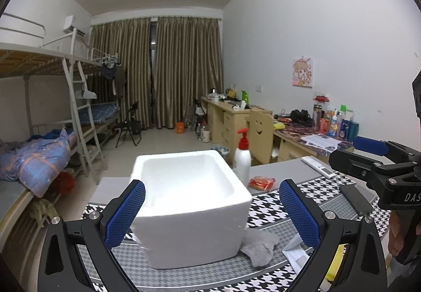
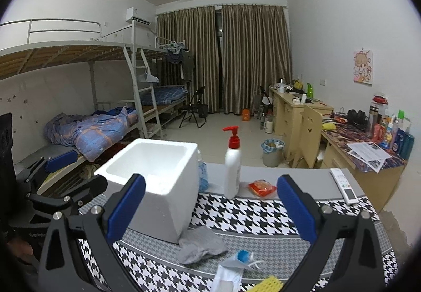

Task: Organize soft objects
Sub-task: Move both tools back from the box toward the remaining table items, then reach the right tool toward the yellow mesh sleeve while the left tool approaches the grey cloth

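Note:
A white foam box (image 1: 189, 202) stands open and empty on the houndstooth cloth (image 1: 265, 215); it also shows in the right wrist view (image 2: 155, 181). A grey sock (image 1: 259, 247) lies crumpled at the box's right foot, also seen in the right wrist view (image 2: 200, 244). My left gripper (image 1: 210, 215) is open, its blue pads either side of the box front. My right gripper (image 2: 210, 213) is open and empty above the sock. A blue-white face mask packet (image 2: 236, 265) and a yellow sponge (image 2: 269, 285) lie near the front edge.
A white pump bottle with red top (image 2: 232, 171), a red snack packet (image 2: 261, 188) and a white remote (image 2: 344, 185) sit behind on the grey table. A dark phone (image 1: 355, 198) lies right. A bunk bed is left, desks right.

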Tool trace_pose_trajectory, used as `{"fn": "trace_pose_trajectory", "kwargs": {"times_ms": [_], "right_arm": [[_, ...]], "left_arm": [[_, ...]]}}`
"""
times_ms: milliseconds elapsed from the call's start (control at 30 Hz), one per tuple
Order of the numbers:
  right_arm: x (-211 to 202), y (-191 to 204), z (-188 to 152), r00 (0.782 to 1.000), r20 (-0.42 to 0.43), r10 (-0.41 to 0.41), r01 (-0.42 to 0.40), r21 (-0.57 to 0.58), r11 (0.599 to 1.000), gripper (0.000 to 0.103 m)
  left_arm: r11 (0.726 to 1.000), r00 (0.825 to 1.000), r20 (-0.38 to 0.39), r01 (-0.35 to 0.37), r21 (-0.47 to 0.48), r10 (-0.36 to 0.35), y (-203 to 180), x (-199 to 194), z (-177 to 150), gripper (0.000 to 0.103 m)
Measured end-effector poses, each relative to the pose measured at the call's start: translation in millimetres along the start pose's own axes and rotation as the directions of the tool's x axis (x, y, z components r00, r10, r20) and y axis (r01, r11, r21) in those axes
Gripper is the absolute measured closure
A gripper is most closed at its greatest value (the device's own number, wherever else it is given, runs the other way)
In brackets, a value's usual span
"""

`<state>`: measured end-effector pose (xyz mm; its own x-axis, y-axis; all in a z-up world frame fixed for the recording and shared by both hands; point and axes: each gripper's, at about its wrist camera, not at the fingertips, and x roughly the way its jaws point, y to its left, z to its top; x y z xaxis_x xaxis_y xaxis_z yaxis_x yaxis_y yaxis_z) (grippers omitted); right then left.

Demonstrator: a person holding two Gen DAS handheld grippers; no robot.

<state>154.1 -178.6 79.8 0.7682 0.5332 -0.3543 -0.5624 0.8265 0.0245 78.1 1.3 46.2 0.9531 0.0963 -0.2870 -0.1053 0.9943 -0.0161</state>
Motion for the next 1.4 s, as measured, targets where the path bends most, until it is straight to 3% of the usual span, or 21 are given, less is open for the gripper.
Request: {"fn": "trace_pose_trajectory", "kwargs": {"times_ms": [600, 1400], "right_arm": [[-15, -36, -27, 0.995, -0.027, -0.098, 0.1, 0.06, 0.993, 0.002], [-17, -61, -66, 0.981, -0.106, -0.16, 0.17, 0.096, 0.981, 0.002]], "left_arm": [[0.998, 0.997, -0.051, 0.06, 0.008, -0.059, -27, 21, -20, 0.001], [0.991, 0.979, -0.165, 0.127, 0.042, -0.119, -52, 46, -53, 0.001]]}}
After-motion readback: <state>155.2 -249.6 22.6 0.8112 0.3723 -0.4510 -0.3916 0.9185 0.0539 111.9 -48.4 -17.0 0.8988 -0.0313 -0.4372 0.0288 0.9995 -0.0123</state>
